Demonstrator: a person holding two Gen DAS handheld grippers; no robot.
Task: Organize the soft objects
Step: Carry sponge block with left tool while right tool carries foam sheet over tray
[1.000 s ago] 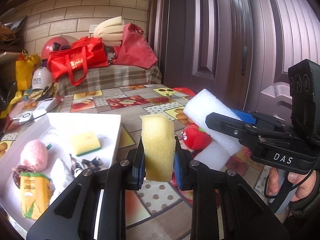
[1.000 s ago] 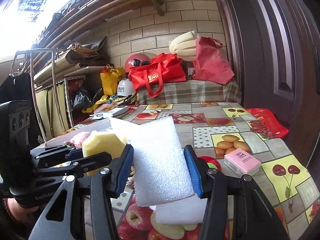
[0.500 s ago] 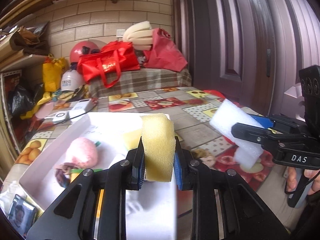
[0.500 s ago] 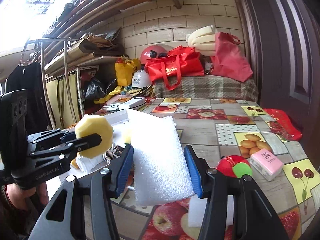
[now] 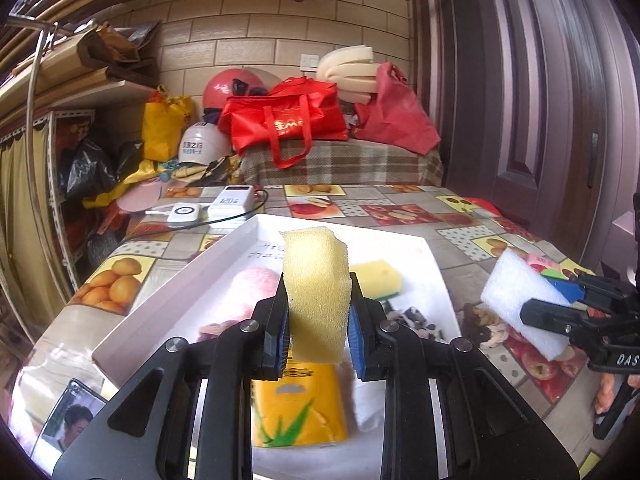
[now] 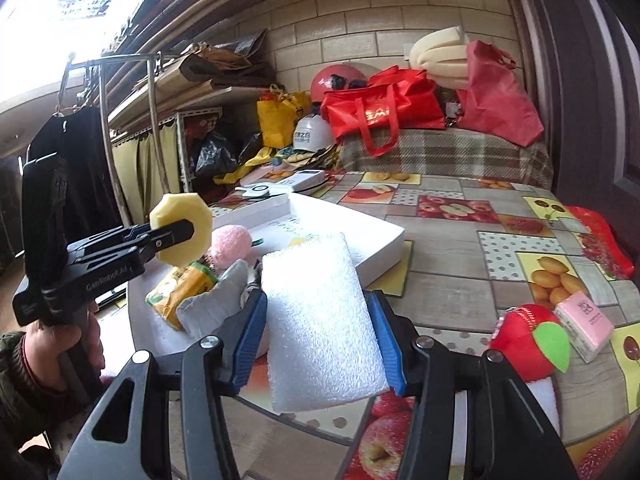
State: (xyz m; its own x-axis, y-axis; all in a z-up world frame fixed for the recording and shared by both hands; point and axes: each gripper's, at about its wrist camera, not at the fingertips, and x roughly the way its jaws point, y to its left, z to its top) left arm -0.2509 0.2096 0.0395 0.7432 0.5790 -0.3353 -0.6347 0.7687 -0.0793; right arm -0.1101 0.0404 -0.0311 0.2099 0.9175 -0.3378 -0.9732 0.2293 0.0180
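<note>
My left gripper (image 5: pixel 318 330) is shut on a yellow sponge block (image 5: pixel 316 288) and hangs over the near end of the white tray (image 5: pixel 180 284). In the tray lie a pink plush ball (image 5: pixel 256 280), a yellow-green scouring sponge (image 5: pixel 376 280), an orange tissue pack (image 5: pixel 298 404) and a white cloth. My right gripper (image 6: pixel 320 338) is shut on a white foam slab (image 6: pixel 320 320) just right of the tray (image 6: pixel 380 236). The left gripper (image 6: pixel 176 232) with its yellow sponge (image 6: pixel 180 224) shows at the left of the right wrist view. The right gripper's foam slab (image 5: pixel 524 304) shows in the left wrist view.
A red plush apple (image 6: pixel 528 340) and a pink tissue pack (image 6: pixel 584 316) lie on the fruit-print tablecloth to the right. White devices with a cable (image 5: pixel 232 202) sit beyond the tray. A phone (image 5: pixel 76 416) lies near the front left edge. Red bags (image 5: pixel 288 120) pile up behind.
Both grippers have swung left. The left one now hangs over the tray's near end with the yellow sponge; the right one has followed toward the tray with the foam slab.
</note>
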